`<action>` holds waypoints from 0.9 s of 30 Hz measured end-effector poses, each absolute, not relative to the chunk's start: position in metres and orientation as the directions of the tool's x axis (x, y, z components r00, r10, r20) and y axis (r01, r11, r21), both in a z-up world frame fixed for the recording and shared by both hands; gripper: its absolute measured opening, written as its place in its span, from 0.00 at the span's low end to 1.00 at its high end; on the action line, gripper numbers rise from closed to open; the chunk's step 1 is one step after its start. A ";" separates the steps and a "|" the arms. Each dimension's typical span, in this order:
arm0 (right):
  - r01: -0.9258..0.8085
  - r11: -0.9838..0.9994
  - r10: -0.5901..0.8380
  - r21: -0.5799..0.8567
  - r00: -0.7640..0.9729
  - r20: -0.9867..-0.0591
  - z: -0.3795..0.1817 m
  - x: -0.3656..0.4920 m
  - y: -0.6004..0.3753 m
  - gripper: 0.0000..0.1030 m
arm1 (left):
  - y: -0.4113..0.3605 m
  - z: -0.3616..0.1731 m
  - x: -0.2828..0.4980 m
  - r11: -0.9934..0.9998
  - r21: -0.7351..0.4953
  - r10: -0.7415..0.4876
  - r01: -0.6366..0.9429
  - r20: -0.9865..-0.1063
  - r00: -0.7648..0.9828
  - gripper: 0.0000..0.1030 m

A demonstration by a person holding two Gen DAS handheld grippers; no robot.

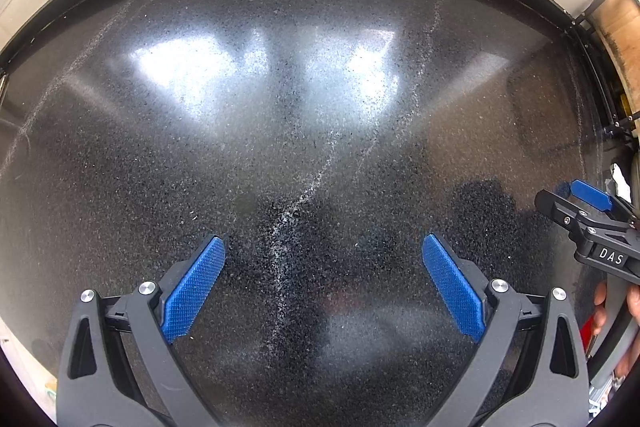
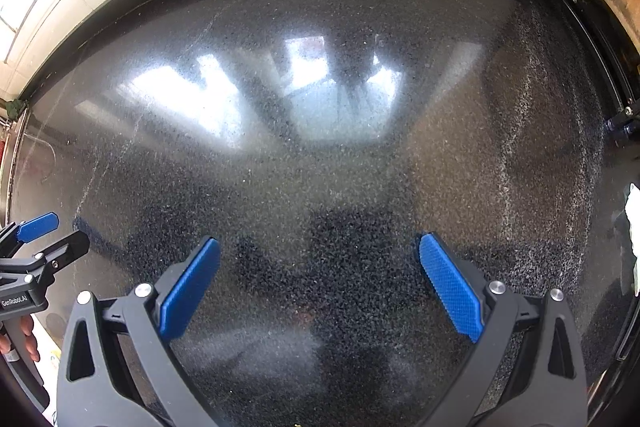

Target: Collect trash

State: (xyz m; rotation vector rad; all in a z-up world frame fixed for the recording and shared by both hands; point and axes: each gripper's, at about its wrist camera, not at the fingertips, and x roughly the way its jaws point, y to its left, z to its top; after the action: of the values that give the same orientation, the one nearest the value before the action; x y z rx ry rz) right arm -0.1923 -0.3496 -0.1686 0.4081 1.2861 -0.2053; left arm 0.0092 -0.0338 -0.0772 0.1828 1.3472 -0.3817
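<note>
Speckled black countertop (image 2: 320, 167) bears crumpled white trash (image 2: 633, 223) at its edge; both grippers' fingers (image 1: 192, 291) apart.

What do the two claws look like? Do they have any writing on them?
Both claws are black plastic frames with silver bolts and blue, bumpy-textured pads. The left claw shows "GenRobot.AI" in white on its side in the right view. The right claw shows white letters "DAS" in the left view. No sleeves or cables are visible.
</note>
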 end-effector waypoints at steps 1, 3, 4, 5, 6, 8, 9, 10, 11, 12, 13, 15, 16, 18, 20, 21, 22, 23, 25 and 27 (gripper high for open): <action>0.374 0.910 0.077 0.181 0.276 -0.958 -0.169 -0.194 -0.349 0.94 | -0.033 -0.077 0.008 0.924 -0.088 -0.162 0.371 -0.971 0.174 0.94; 0.377 0.908 0.076 0.181 0.275 -0.958 -0.169 -0.196 -0.348 0.94 | -0.032 -0.076 0.006 0.924 -0.090 -0.164 0.372 -0.971 0.174 0.94; 0.378 0.908 0.077 0.181 0.275 -0.958 -0.169 -0.197 -0.348 0.94 | -0.031 -0.075 0.005 0.924 -0.091 -0.165 0.372 -0.971 0.172 0.94; 0.379 0.907 0.077 0.182 0.276 -0.958 -0.169 -0.197 -0.348 0.94 | -0.030 -0.076 0.005 0.924 -0.092 -0.165 0.371 -0.971 0.172 0.94; 0.383 0.906 0.077 0.183 0.276 -0.958 -0.169 -0.199 -0.348 0.94 | -0.030 -0.076 0.004 0.924 -0.092 -0.165 0.371 -0.971 0.170 0.94; 0.387 0.903 0.078 0.185 0.277 -0.958 -0.168 -0.201 -0.347 0.94 | -0.028 -0.076 0.003 0.924 -0.093 -0.165 0.370 -0.972 0.169 0.94; 0.388 0.903 0.078 0.186 0.277 -0.958 -0.168 -0.202 -0.347 0.94 | -0.028 -0.076 0.003 0.924 -0.094 -0.166 0.370 -0.972 0.168 0.94; 0.391 0.901 0.078 0.187 0.277 -0.958 -0.168 -0.203 -0.347 0.94 | -0.027 -0.075 0.002 0.924 -0.095 -0.167 0.369 -0.972 0.167 0.94; 0.393 0.900 0.079 0.188 0.278 -0.957 -0.167 -0.204 -0.347 0.94 | -0.026 -0.075 0.002 0.925 -0.097 -0.167 0.368 -0.972 0.166 0.94; 0.394 0.899 0.079 0.189 0.278 -0.957 -0.167 -0.204 -0.347 0.94 | -0.025 -0.075 0.002 0.925 -0.097 -0.168 0.366 -0.972 0.165 0.94; 0.396 0.898 0.080 0.190 0.278 -0.957 -0.167 -0.205 -0.346 0.94 | -0.024 -0.075 0.002 0.926 -0.097 -0.167 0.365 -0.972 0.165 0.94; 0.397 0.898 0.080 0.190 0.278 -0.957 -0.166 -0.204 -0.346 0.94 | -0.022 -0.076 0.001 0.927 -0.096 -0.165 0.361 -0.972 0.166 0.94; 0.395 0.899 0.078 0.188 0.278 -0.958 -0.166 -0.204 -0.346 0.94 | -0.021 -0.076 0.001 0.928 -0.097 -0.166 0.360 -0.972 0.166 0.94; 0.396 0.900 0.074 0.184 0.278 -0.958 -0.165 -0.204 -0.345 0.94 | -0.020 -0.075 0.000 0.928 -0.095 -0.165 0.359 -0.972 0.167 0.94; 0.396 0.900 0.070 0.182 0.280 -0.958 -0.164 -0.204 -0.343 0.94 | -0.018 -0.075 0.000 0.929 -0.093 -0.163 0.358 -0.972 0.168 0.94; 0.395 0.901 0.069 0.180 0.280 -0.958 -0.164 -0.203 -0.343 0.94 | -0.017 -0.075 0.000 0.930 -0.091 -0.160 0.357 -0.972 0.169 0.94; 0.394 0.902 0.067 0.179 0.281 -0.958 -0.163 -0.203 -0.343 0.94 | -0.015 -0.074 0.000 0.930 -0.090 -0.159 0.356 -0.972 0.170 0.94; 0.392 0.903 0.066 0.177 0.281 -0.957 -0.162 -0.202 -0.342 0.94 | -0.013 -0.074 0.001 0.931 -0.088 -0.157 0.355 -0.973 0.171 0.94; 0.392 0.903 0.064 0.176 0.282 -0.957 -0.162 -0.201 -0.340 0.94 | -0.011 -0.073 0.001 0.933 -0.085 -0.153 0.351 -0.973 0.172 0.94; 0.390 0.905 0.059 0.170 0.282 -0.958 -0.161 -0.200 -0.338 0.94 | -0.008 -0.073 0.002 0.937 -0.075 -0.142 0.343 -0.974 0.174 0.94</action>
State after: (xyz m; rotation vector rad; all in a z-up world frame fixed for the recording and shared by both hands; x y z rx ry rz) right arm -0.2001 -0.3383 -0.1608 0.4118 1.2751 -0.2308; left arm 0.0019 -0.0076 -0.0726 0.1755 1.3544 -0.3456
